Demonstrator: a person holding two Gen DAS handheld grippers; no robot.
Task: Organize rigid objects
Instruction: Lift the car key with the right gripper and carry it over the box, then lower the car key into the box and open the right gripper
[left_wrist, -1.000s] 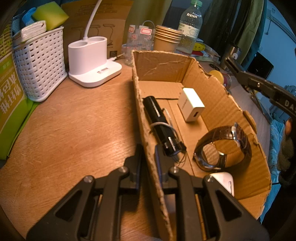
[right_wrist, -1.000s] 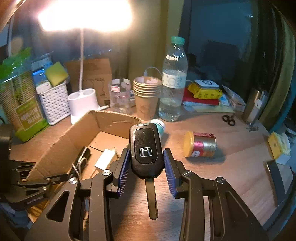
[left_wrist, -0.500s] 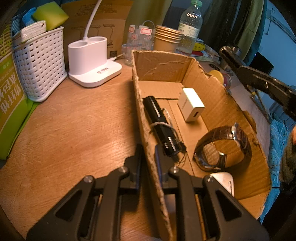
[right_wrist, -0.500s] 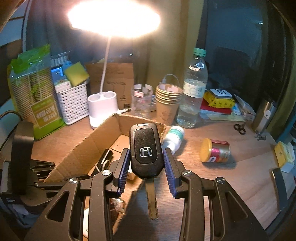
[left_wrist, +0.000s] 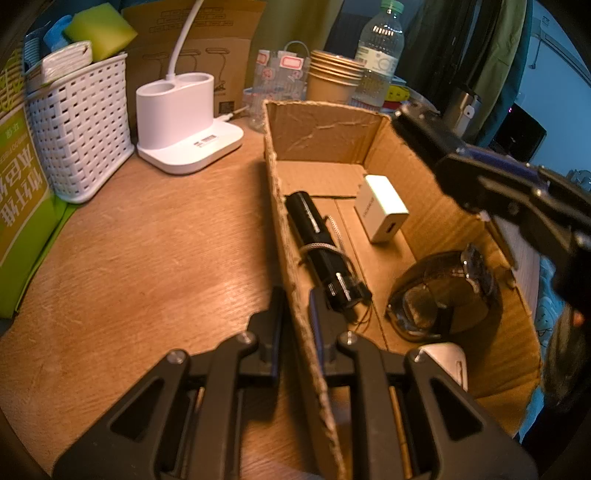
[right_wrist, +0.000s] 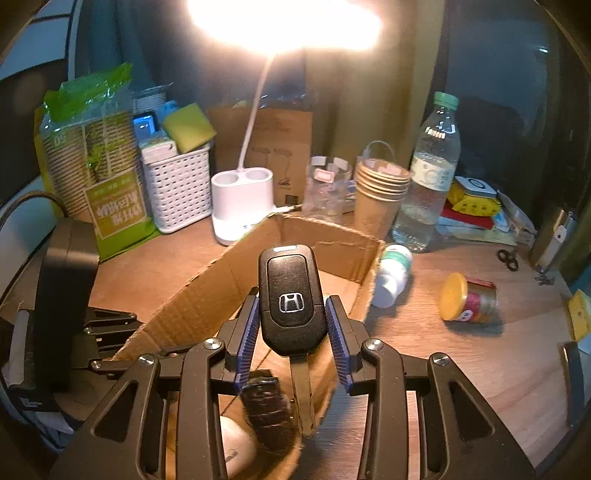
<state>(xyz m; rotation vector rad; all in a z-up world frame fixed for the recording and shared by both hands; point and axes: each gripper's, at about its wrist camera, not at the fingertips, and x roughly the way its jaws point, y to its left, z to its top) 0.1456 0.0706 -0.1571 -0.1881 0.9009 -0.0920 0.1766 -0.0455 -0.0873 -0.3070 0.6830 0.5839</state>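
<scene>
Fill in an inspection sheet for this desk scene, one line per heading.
Surface: wooden desk, bare beside the box.
Job's things: cardboard box holds a torch, charger, watch; car key above it.
Clutter: basket, paper cups, bottle, tin lying down.
Grippers: left tongs clamp the box wall; right tongs grip the key.
Cables: one at the lamp base.
Surroundings: lit lamp, dark beyond.

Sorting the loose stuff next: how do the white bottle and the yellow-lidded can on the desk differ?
The white bottle lies right against the cardboard box; the can lies apart, out on the desk. The bottle is white and slim with a green band; the can is stubbier, with a yellow lid and a red label. Both lie on their sides.
</scene>
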